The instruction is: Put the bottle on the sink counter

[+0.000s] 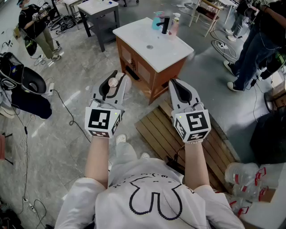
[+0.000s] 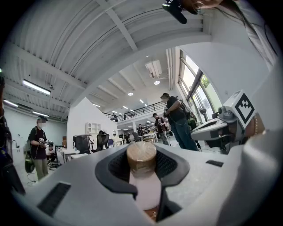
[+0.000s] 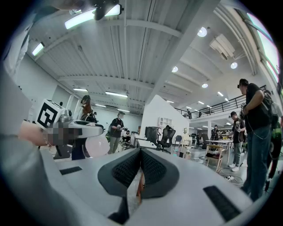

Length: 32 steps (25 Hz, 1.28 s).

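While the left tool (image 1: 117, 78) pinches a pink, wood-capped bottle (image 2: 143, 185), right tool (image 1: 178, 86) pressed together, white sink counter (image 1: 134, 33) ahead.

The bottle (image 1: 113, 82) sits between the jaws of the left gripper (image 1: 117, 77), with the right gripper (image 1: 178, 83) at its 3 o'clock, well apart. The bench (image 1: 134, 33) stands at 12 o'clock beyond both, with the sink (image 1: 149, 44) in its middle. At its far edge stands the tap (image 1: 164, 23), a first container (image 1: 156, 20) just beside it at 9 o'clock and a second container (image 1: 174, 24) at 3 o'clock. A slatted platform (image 1: 154, 129) lies on the floor (image 1: 67, 147) at the bench's 6 o'clock, below the right gripper. A table (image 1: 99, 8) stands at 11 o'clock behind the bench, and wrapped bottles (image 1: 243, 179) lie at 4 o'clock
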Tool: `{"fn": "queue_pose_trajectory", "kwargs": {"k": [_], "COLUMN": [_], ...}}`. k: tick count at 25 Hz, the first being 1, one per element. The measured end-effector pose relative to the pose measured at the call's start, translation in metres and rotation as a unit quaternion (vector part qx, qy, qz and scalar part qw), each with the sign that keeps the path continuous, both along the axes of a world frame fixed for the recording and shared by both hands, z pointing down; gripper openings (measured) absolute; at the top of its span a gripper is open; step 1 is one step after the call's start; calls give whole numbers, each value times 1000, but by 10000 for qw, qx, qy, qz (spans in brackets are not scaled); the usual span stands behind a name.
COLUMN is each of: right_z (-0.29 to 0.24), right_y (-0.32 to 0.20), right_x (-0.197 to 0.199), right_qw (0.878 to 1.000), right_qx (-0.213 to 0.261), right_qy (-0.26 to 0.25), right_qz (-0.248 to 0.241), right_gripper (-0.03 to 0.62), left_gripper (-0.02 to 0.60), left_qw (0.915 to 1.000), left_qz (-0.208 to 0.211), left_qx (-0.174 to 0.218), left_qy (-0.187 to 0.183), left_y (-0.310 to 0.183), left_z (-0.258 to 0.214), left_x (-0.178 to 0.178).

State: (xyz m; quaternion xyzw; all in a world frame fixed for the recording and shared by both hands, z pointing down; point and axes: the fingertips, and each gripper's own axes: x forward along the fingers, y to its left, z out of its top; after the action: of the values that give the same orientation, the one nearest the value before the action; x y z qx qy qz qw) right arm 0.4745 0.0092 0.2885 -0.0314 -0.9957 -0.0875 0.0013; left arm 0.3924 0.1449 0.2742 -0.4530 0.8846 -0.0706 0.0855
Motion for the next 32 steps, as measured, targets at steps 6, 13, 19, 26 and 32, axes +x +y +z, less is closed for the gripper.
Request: {"fn": "queue_pose_trajectory", "kwargs": {"k": [6,13,19,26,32], "right_z": [-11,-25,-35,-32,-21], "right_y": [-3,-25,-36,-36,-34], "right_x": [-2,-40,-96,-178,-230], "right_qw": [9998,9983,9964,9958,9938], "right_qx": [69,56,-104,-23,36], "right_qy": [-89,-226,-379,-290,-150], "right_qz": [132,532,749,873,1103], "right_gripper": [28,28,28,28,28], "left_gripper": [114,114,114,114,114], "left_qw": [9999,9997,9997,9996,9989], "left_qz": [36,24,70,223,459], "left_qx": [22,67,72,127,80], "left_qy": [-150,-245,-217,-118,-103], "left_y": [1,7,8,4,-4], "left_z": [-10,-16,-18,-16,-13], "left_x": [-5,-61,-131,-218,-281]}}
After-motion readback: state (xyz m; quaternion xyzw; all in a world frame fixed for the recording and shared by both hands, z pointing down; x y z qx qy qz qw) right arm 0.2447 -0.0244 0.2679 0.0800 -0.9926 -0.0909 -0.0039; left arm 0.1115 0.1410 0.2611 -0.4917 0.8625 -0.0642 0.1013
